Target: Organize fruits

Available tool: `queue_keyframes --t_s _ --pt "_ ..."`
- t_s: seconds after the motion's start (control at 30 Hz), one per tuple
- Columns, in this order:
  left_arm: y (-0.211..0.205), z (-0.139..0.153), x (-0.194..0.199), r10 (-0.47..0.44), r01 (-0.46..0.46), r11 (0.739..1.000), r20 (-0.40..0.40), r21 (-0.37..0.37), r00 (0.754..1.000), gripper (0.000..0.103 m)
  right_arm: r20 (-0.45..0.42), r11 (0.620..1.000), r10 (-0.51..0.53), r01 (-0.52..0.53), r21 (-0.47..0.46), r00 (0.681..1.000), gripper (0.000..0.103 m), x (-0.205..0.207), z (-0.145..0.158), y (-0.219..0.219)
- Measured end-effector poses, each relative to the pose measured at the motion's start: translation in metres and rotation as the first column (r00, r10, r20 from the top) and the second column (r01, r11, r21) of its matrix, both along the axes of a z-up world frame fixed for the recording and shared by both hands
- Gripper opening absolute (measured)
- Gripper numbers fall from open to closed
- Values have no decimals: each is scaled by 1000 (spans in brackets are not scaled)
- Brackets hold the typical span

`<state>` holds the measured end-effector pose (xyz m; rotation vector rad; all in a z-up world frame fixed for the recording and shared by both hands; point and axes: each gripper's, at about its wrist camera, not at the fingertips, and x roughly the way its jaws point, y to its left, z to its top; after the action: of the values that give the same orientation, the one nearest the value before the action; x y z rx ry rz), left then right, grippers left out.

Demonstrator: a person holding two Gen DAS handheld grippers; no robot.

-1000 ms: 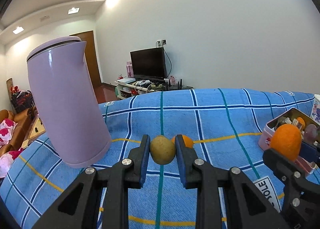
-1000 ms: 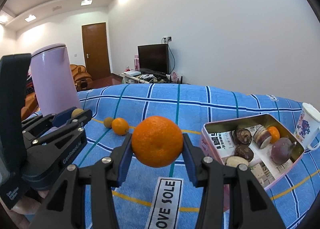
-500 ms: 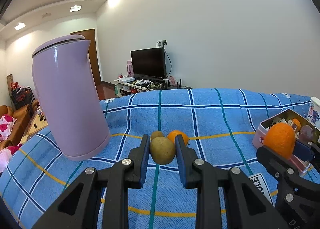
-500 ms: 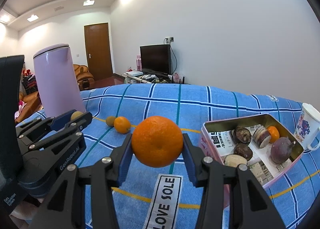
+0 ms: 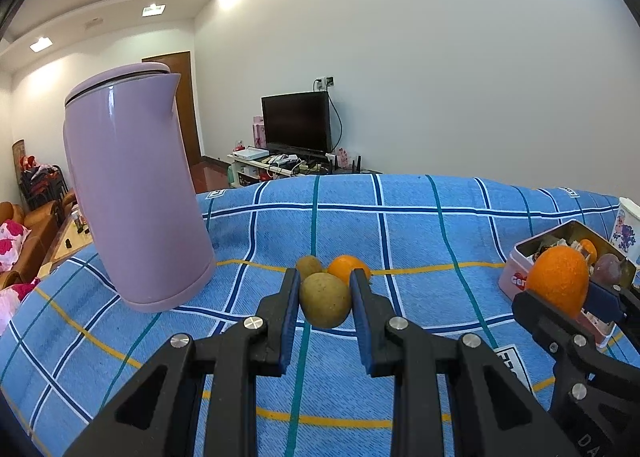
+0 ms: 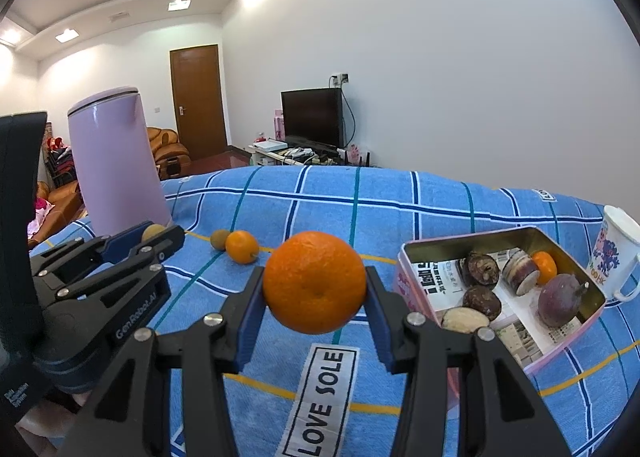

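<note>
White-walled living room, television and brown door at back. Blue checked cloth [image 6: 400,197] over table, printed label "LOVE SOLE" at near edge. Lilac kettle [image 5: 132,189], upright at left on cloth, tallest item. Pink tin [image 6: 424,257], lid off, at right on cloth, paper-lined, holding several dark purple-brown fruits, one cut piece and one small orange fruit. White printed mug [image 6: 614,257], just beside tin's far right corner. Right gripper [image 6: 315,297], clenched on large orange [image 6: 315,281], lifted clear of cloth, just left of tin. Left gripper [image 5: 325,299], clenched on brownish-green fruit [image 5: 325,299], likewise lifted clear of cloth, near kettle. Loose on cloth, beyond left gripper: small orange [image 6: 241,246] and small brown fruit [image 6: 219,239], touching or nearly so. Handling, judged: large orange firm, light, round, inclined to roll; pebbled skin likely grips well; best held across widest part, as now. Brownish-green fruit smooth, likely softer, prone to bruise; moderate squeeze across middle advised. Loose pair small; pinch each separately at widest part.
</note>
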<state>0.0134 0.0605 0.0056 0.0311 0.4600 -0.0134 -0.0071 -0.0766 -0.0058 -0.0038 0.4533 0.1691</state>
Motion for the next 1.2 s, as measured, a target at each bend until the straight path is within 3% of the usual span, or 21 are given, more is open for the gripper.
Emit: queue_keyframes --t_s 0.73,1.2 --pt "-40 -1 -4 -24 25 999 -21 42 1000 27 29 1000 -9 8 16 1000 50 -8 7 -33" --pt "-80 9 -4 -100 100 995 -22 4 995 27 42 994 -95 92 66 995 50 -9 14 -82"
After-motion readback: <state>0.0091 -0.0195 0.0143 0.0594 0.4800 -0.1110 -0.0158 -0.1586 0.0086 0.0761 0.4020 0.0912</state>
